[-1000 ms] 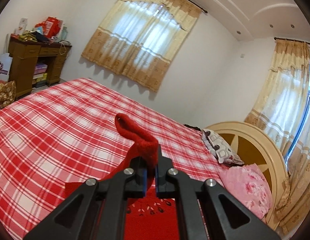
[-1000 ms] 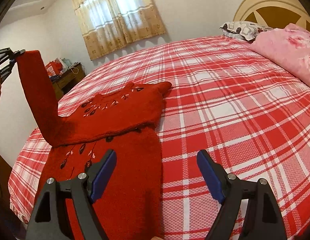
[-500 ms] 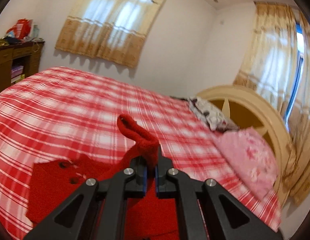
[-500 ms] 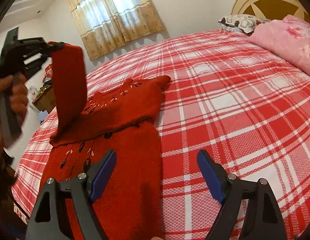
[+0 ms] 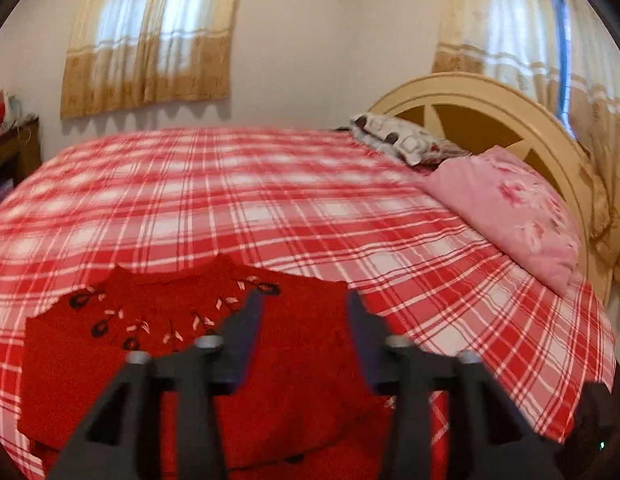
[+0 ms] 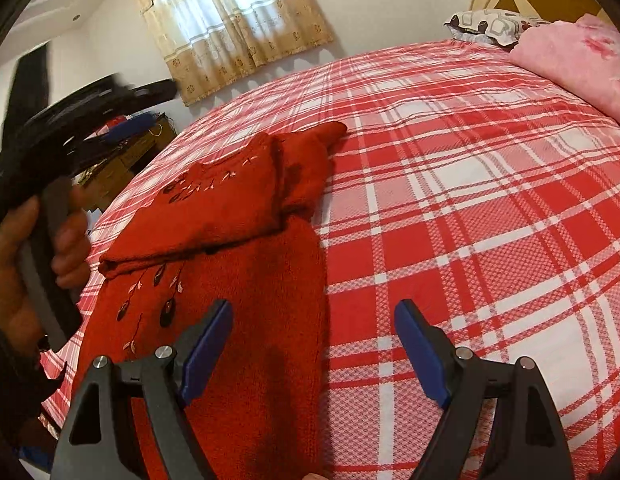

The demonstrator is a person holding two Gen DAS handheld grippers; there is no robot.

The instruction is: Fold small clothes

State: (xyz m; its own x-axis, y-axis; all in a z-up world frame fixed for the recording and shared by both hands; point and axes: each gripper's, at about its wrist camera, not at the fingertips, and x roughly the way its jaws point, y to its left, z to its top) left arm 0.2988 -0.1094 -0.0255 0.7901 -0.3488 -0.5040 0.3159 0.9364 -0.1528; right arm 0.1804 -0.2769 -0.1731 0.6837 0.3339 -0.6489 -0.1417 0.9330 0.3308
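Right now the left gripper [image 5: 304, 334] is opening, nothing between its jaws, with the red knit sweater [image 5: 182, 344] lying flat on the bed [image 5: 310, 208] just below and ahead of it. Right gripper [image 6: 313, 354] is spread wide and empty, hovering over the sweater's lower body panel [image 6: 238, 320], which sits under its left jaw; bare plaid bedspread under its right jaw. A sleeve [image 6: 302, 168] is already folded across the chest (embroidered leaves and dark beads showing), well ahead of the right gripper.

Handling guess: soft, floppy, fairly thick knit, light, not slippery, will drape and bunch rather than hold shape. Best take hold at the hem corners or a folded edge, pinching both layers.

Open room: lots of free bed ahead and to the right of both grippers; pink pillow [image 5: 505, 208] far off at the headboard. Bed edge runs close on the left of the sweater, near the person's hand [image 6: 34, 264], so fold away from that side.
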